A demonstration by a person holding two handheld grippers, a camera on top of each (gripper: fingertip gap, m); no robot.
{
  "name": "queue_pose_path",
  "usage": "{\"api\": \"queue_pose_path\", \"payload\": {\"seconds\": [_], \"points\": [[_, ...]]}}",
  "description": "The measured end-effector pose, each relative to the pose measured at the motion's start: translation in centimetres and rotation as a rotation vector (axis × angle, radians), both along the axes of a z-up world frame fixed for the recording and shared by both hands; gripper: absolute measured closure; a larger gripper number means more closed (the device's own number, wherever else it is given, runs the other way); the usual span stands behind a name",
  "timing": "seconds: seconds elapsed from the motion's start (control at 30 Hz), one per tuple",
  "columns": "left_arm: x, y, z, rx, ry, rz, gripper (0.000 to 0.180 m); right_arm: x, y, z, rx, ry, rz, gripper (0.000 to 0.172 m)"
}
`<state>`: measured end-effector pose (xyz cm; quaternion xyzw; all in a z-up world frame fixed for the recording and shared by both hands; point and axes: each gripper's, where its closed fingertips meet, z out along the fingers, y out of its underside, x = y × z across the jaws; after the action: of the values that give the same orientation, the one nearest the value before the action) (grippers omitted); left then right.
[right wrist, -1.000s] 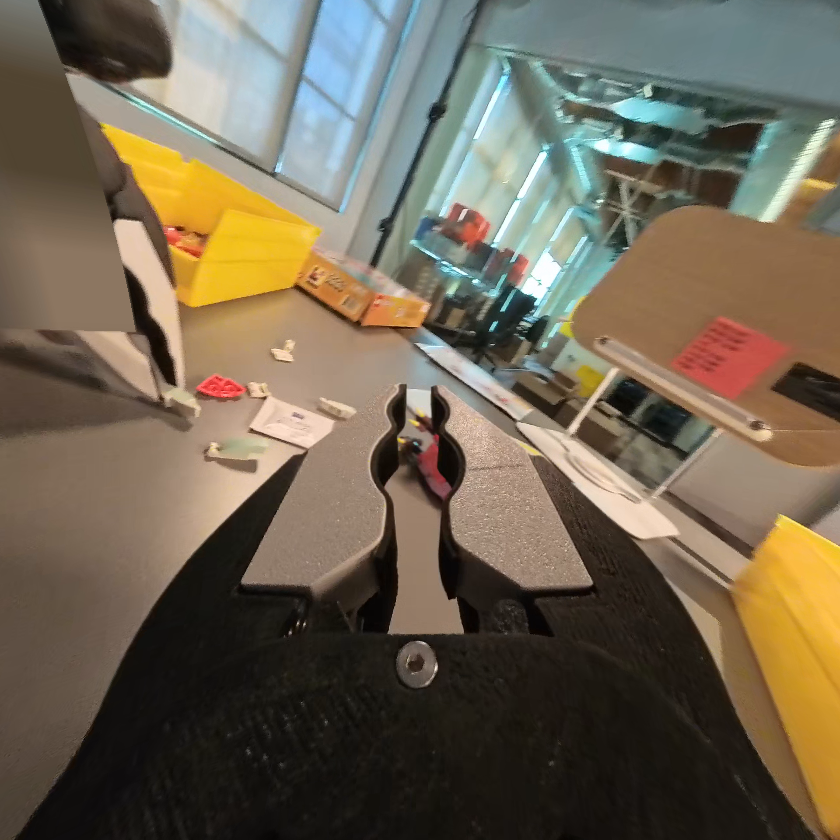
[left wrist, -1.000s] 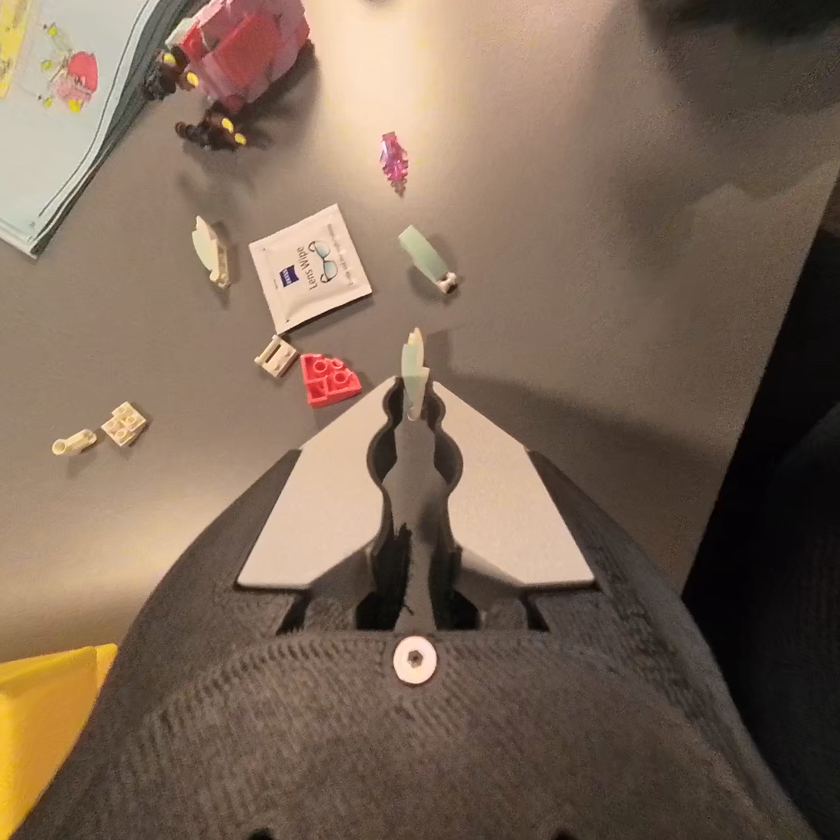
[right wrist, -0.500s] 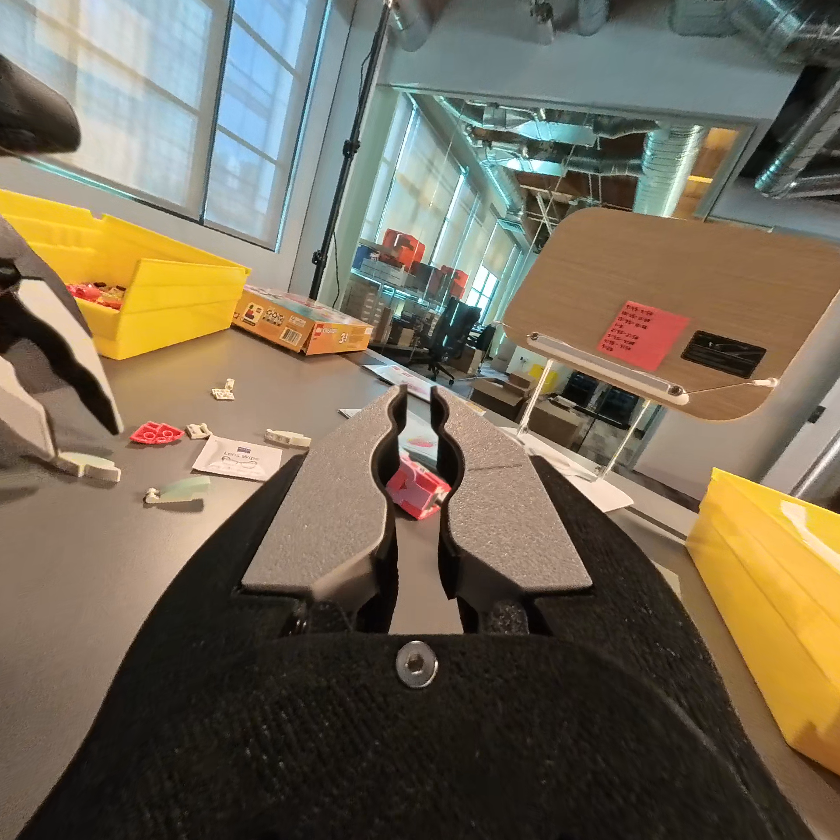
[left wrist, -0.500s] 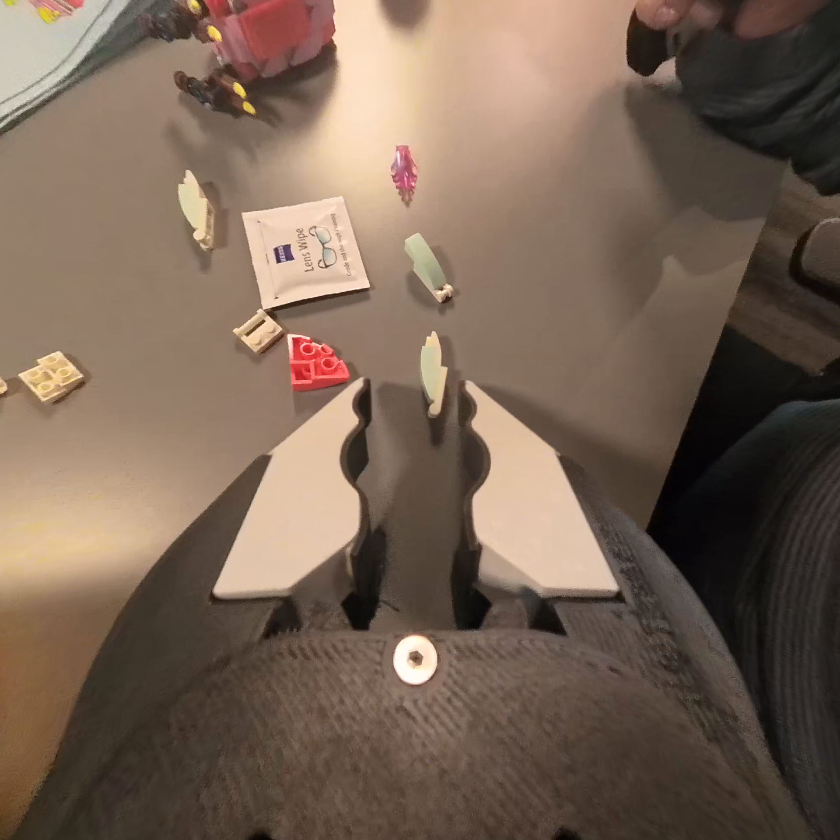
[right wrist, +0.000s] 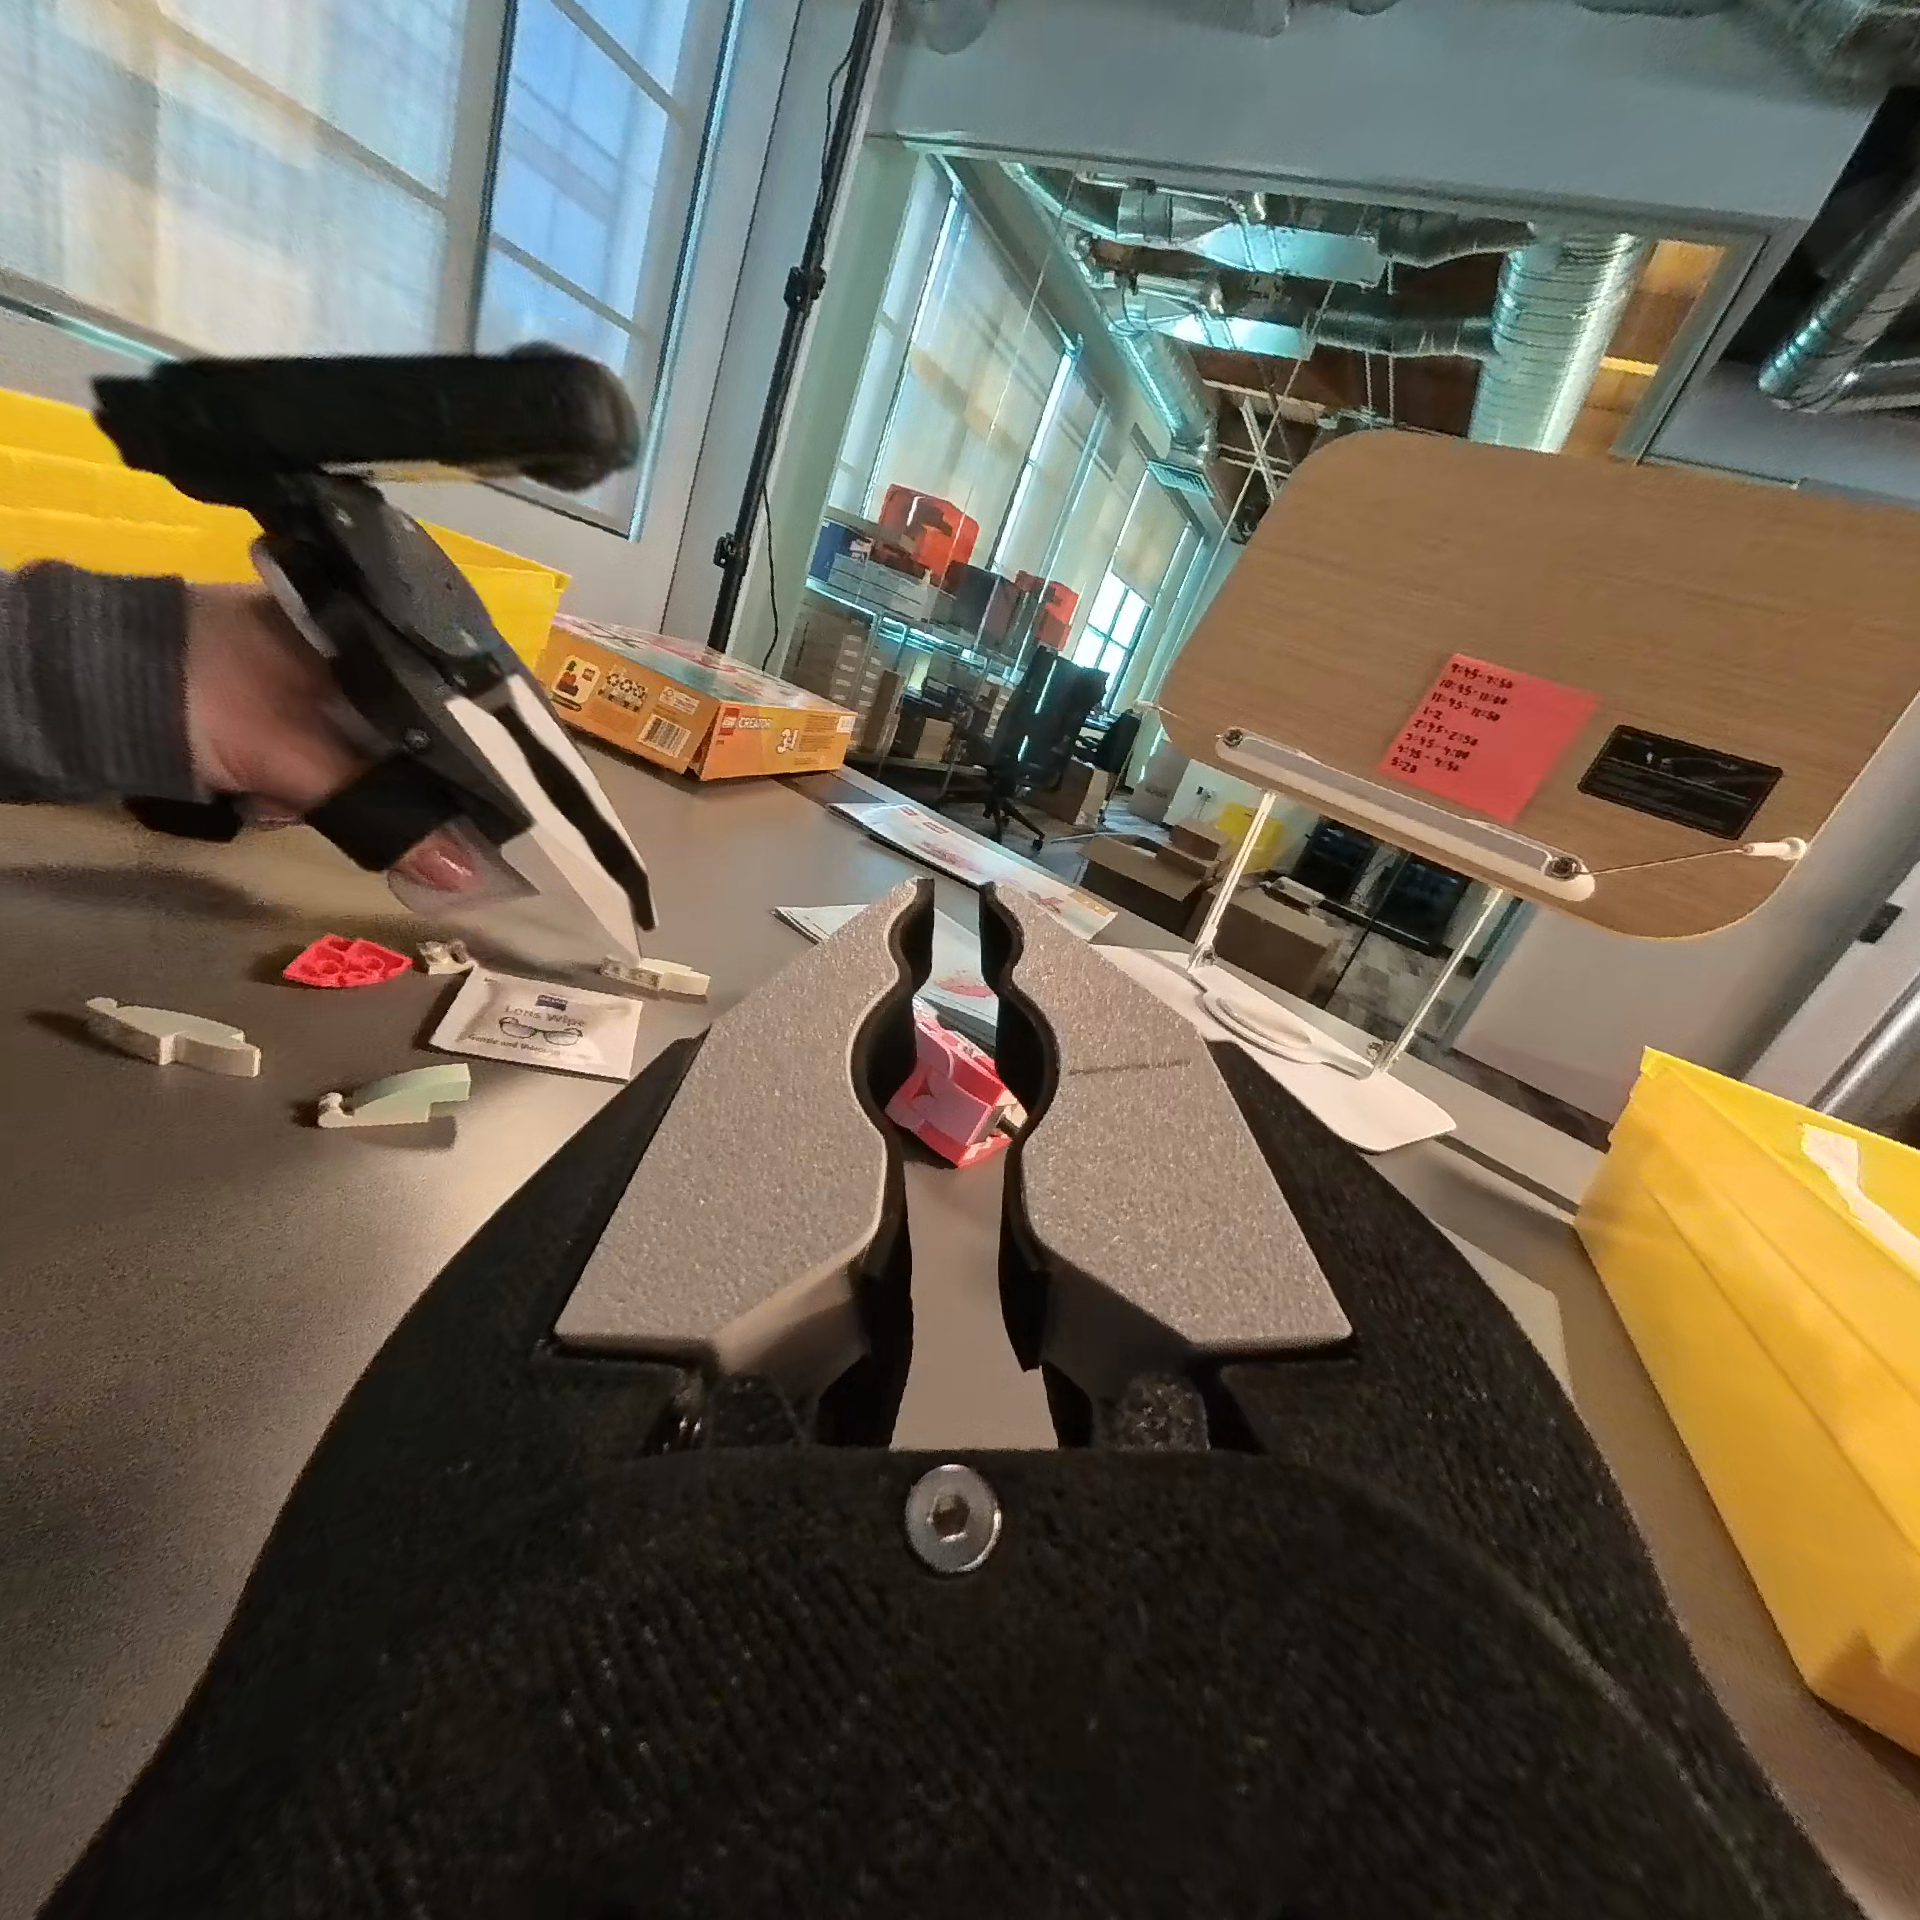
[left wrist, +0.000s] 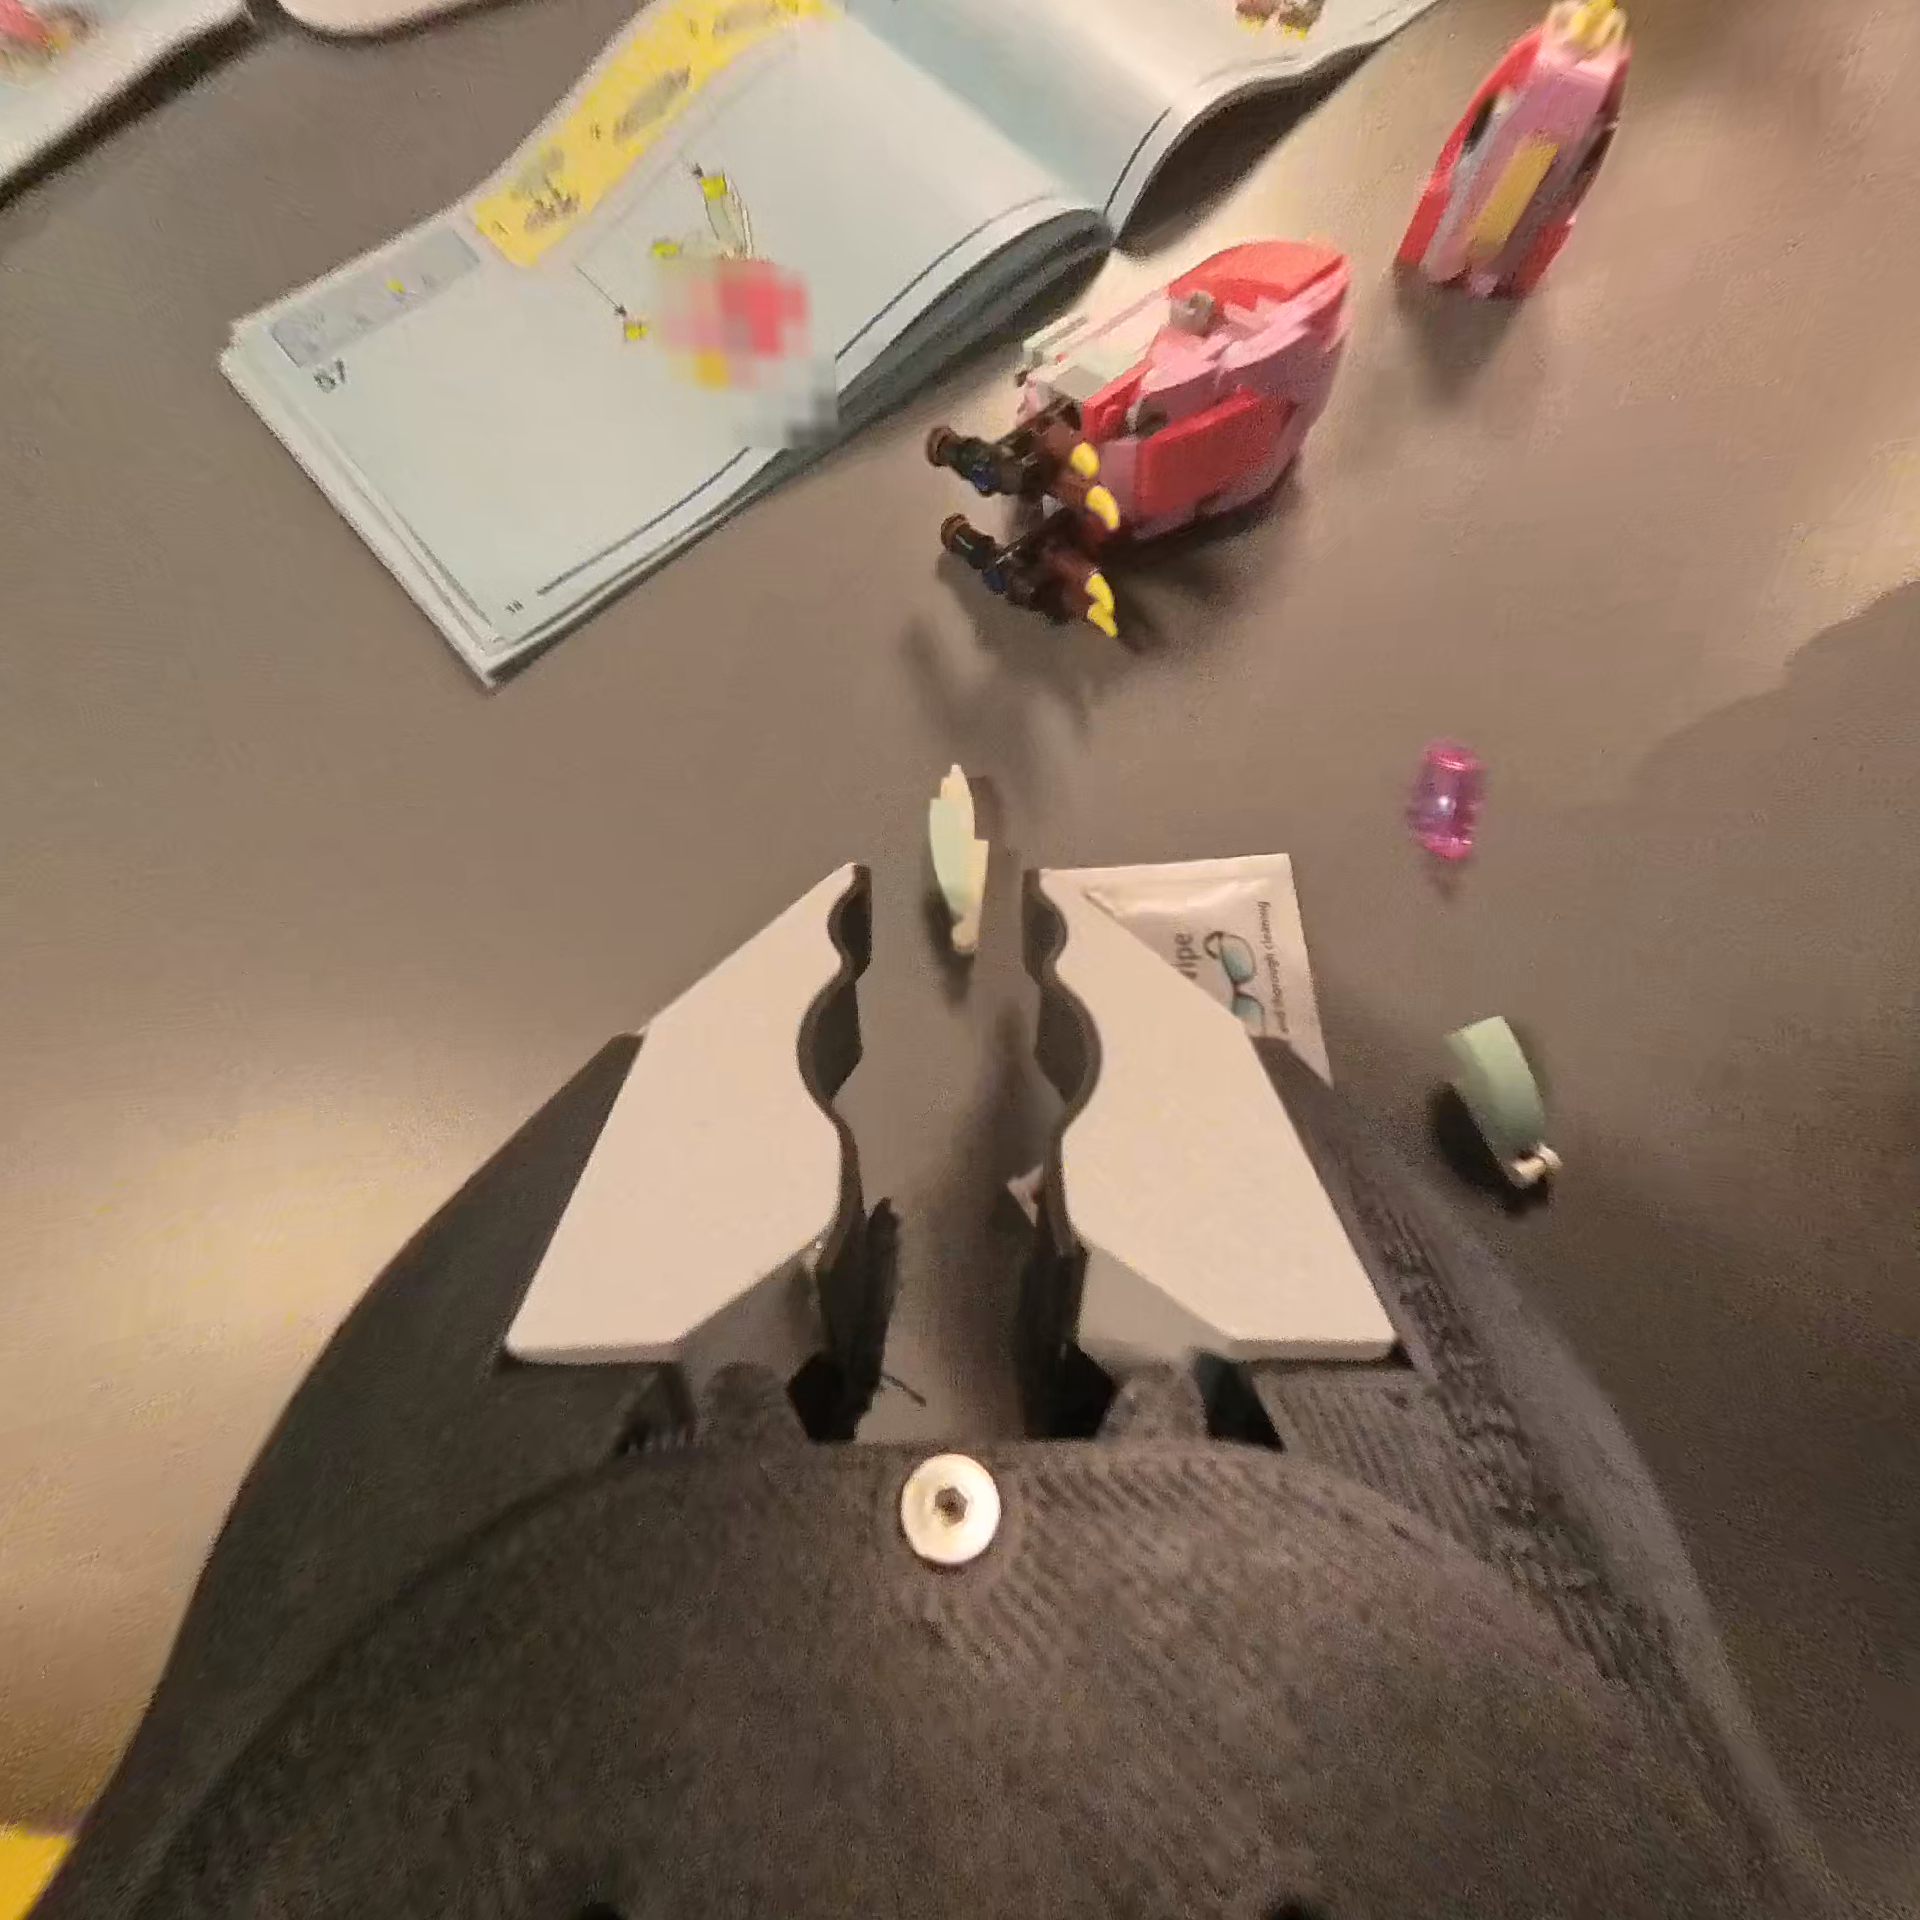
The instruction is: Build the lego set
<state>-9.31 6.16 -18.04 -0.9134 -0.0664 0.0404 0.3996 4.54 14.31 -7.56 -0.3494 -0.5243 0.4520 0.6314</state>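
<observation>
My left gripper (left wrist: 945, 883) is open and low over the grey table (left wrist: 416, 935). A pale, wing-shaped brick (left wrist: 956, 862) lies flat between its fingertips, with a gap on each side. The right wrist view shows this gripper (right wrist: 629, 930), held by a hand, with its tips down at that brick (right wrist: 657, 975). A white wipe sachet (left wrist: 1236, 956) lies partly under the right finger. My right gripper (right wrist: 956, 888) hovers with a narrow gap between its tips and nothing in it. A pink and red brick build (right wrist: 951, 1101) shows on the table through its jaws.
An open booklet (left wrist: 675, 312), the clawed pink build (left wrist: 1205, 405), a second pink build (left wrist: 1507, 156), a magenta crystal (left wrist: 1446, 798) and a green curved piece (left wrist: 1496, 1101) lie around. Another pale wing (right wrist: 171, 1034), a red wedge (right wrist: 338, 961), yellow bins (right wrist: 1766, 1299) and a board stand (right wrist: 1507, 675) show. Tip to tip, the grippers are about 20 cm apart. The white wipe sachet (left wrist: 1236, 956) lies some 4 cm from my left tips, 15 cm from my right tips. It is also in sight in the right wrist view (right wrist: 558, 1039).
My left gripper opened and let go of a pale wing piece, which stayed on the table. It then moved past the sachet to another pale wing, and its jaws narrowed a little. The right gripper's jaws barely changed.
</observation>
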Motion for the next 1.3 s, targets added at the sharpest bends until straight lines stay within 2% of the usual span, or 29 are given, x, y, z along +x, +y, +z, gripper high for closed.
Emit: {"api": "queue_pose_path", "payload": {"seconds": [0.07, 0.23, 0.33, 0.5, 0.57, 0.67, 0.83, 0.93, 1.03, 1.17, 1.3], "points": [[0.0, 0.4, -0.5, -0.015, -0.034, -0.016, 0.154, 0.0, 0.0, 0.0, -0.002, 0.002, 0.002, 0.166], [-0.2, 0.5, -1.3, -0.06, -0.001, -0.031, 0.157, 0.0, 0.0, 0.0, -0.004, 0.002, 0.012, 0.166], [0.4, 0.7, -1.4, -0.065, 0.0, -0.077, 0.171, 0.0, 0.0, 0.0, -0.005, 0.003, 0.014, 0.166], [0.2, 0.8, -1.4, -0.083, 0.048, -0.112, 0.171, -0.1, -0.1, -0.1, 0.001, -0.005, 0.019, 0.166], [0.0, 0.7, -1.2, -0.066, 0.045, -0.079, 0.152, -0.1, -0.2, -0.1, 0.0, -0.005, 0.02, 0.165], [1.0, -0.1, 0.2, 0.008, 0.029, -0.053, 0.136, 0.0, -0.2, 0.0, 0.0, 0.003, 0.023, 0.165], [3.0, -3.6, 3.8, 0.205, 0.106, 0.013, 0.137, 0.3, -0.6, 0.3, 0.019, 0.021, 0.037, 0.165], [5.0, -5.7, 4.8, 0.314, 0.029, 0.04, 0.137, 0.3, -1.3, 0.3, 0.053, 0.02, 0.061, 0.165], [8.1, -6.4, 4.3, 0.326, -0.082, -0.013, 0.143, 0.2, -2.2, 0.1, 0.1, 0.016, 0.081, 0.165], [10.0, -5.2, 2.4, 0.24, -0.037, -0.051, 0.145, 0.3, -3.2, -0.1, 0.151, 0.012, 0.108, 0.165], [10.6, -3.8, 1.8, 0.184, -0.004, -0.053, 0.147, 0.4, -3.7, -0.1, 0.17, 0.017, 0.125, 0.16]]}}
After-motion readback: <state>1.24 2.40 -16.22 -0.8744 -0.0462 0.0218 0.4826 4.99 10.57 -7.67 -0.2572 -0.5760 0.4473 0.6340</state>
